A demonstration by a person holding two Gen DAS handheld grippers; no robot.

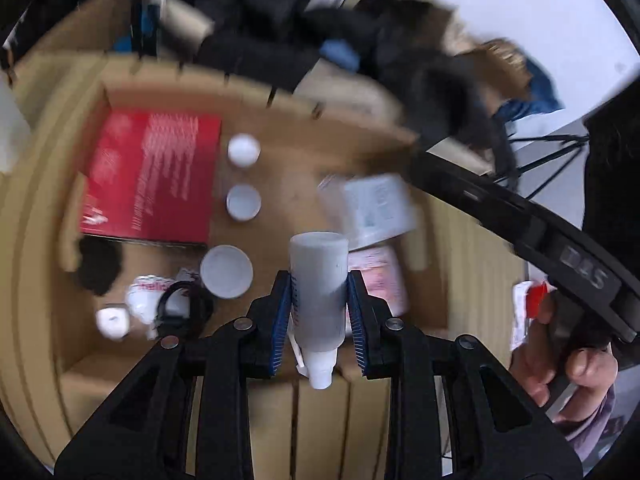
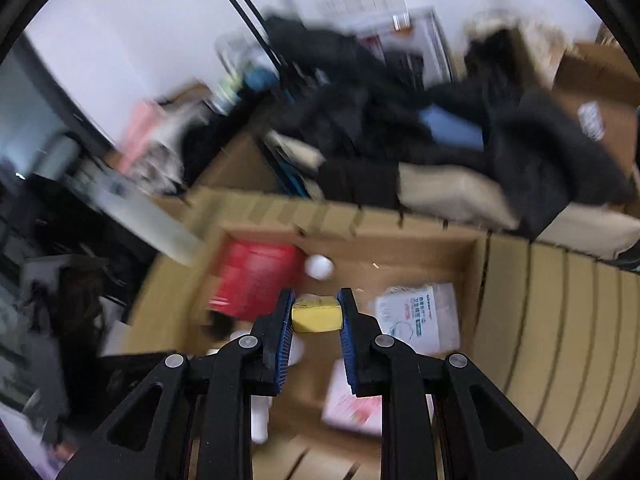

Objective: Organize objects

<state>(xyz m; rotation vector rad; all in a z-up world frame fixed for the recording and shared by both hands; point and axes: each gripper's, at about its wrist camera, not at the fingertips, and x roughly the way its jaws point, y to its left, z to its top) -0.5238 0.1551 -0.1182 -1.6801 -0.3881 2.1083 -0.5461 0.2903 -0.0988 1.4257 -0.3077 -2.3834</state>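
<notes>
The left gripper (image 1: 320, 300) pinches a bottle (image 1: 319, 280) and the right gripper (image 2: 316, 314) pinches a yellow block (image 2: 317, 314), both over the box (image 1: 280, 112) ahead; either may slip and miss it.

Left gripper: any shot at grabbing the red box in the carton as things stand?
Probably not yet. The left gripper is shut on a grey bottle, so its jaws are occupied. The red box lies uncovered in the cardboard carton, so the approach itself looks free.
</notes>
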